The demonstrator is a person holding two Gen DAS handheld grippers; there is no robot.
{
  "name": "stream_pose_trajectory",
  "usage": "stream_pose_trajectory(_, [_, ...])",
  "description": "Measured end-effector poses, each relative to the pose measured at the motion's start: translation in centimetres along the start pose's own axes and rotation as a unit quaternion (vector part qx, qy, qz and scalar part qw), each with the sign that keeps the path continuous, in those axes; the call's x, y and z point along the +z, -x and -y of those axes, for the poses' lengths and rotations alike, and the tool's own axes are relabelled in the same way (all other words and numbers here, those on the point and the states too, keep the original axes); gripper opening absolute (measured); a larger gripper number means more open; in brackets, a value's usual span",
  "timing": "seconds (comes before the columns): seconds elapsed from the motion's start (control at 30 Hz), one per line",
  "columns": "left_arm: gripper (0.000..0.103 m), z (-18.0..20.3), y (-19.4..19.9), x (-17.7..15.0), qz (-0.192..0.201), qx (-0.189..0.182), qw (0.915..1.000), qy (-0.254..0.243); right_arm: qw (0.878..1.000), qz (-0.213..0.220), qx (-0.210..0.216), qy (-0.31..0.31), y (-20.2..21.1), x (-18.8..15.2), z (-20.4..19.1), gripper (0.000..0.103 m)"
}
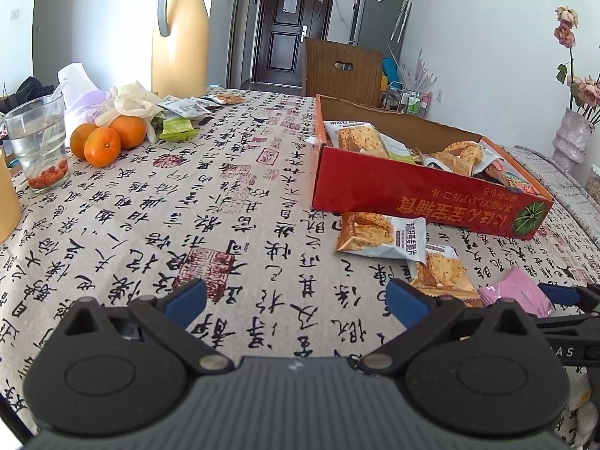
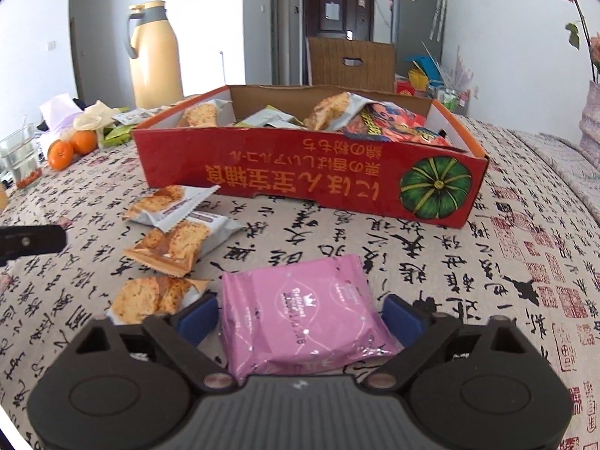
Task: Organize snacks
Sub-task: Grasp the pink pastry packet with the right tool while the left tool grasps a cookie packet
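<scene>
A red cardboard box point(image 2: 307, 172) point(image 1: 412, 195) on the patterned tablecloth holds several snack packets. A pink packet point(image 2: 303, 311) lies on the cloth between the blue pads of my right gripper point(image 2: 300, 318), which is open around it with a gap on each side. Three cracker packets point(image 2: 176, 240) lie to its left, in front of the box. My left gripper point(image 1: 296, 300) is open and empty over bare cloth; two cracker packets point(image 1: 382, 234) and the pink packet point(image 1: 517, 292) lie to its right.
A yellow thermos jug point(image 1: 180, 37), a glass of water point(image 1: 37, 142), oranges point(image 1: 103, 142) and more small packets point(image 1: 180, 112) sit at the far left. A wooden chair point(image 1: 343, 69) stands behind the table. A flower vase point(image 1: 570, 138) stands at the right.
</scene>
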State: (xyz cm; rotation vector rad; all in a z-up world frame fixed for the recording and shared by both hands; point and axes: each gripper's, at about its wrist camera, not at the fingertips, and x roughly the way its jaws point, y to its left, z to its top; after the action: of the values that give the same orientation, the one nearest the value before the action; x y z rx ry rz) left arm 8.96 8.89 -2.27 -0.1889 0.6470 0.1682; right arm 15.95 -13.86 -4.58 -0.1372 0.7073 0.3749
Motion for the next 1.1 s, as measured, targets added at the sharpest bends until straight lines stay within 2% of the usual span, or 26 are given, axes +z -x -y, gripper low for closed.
stream_pose_trajectory(0.27, [0.103, 0.2, -0.1, 0.0, -0.004, 0.003, 1.0, 0.001, 1.0, 0.011, 0.015, 0.016, 0.6, -0.2, -0.2, 0.072])
stream_pose_trajectory(0.4, [0.103, 0.5, 0.0, 0.0, -0.004, 0.003, 1.0, 0.001, 1.0, 0.02, 0.022, 0.001, 0.9, -0.3, 0.2, 0.066])
stream_pose_trajectory(0.7, [0.103, 2.7, 0.5, 0.1, -0.004, -0.011, 0.9999, -0.01, 0.998, 0.048, 0.027, -0.022, 2.9, -0.7, 1.2, 0.066])
stream_pose_trajectory(0.97, [0.103, 6.9, -0.1, -0.1, -0.02, -0.029, 0.9989, -0.032, 0.996, 0.07, 0.021, -0.044, 4.4, -1.3, 3.6, 0.066])
stream_pose_trajectory(1.1, [0.103, 8.7, -0.8, -0.3, -0.034, -0.025, 0.9985, -0.036, 0.996, 0.072, 0.019, -0.053, 4.6, -1.8, 4.7, 0.066])
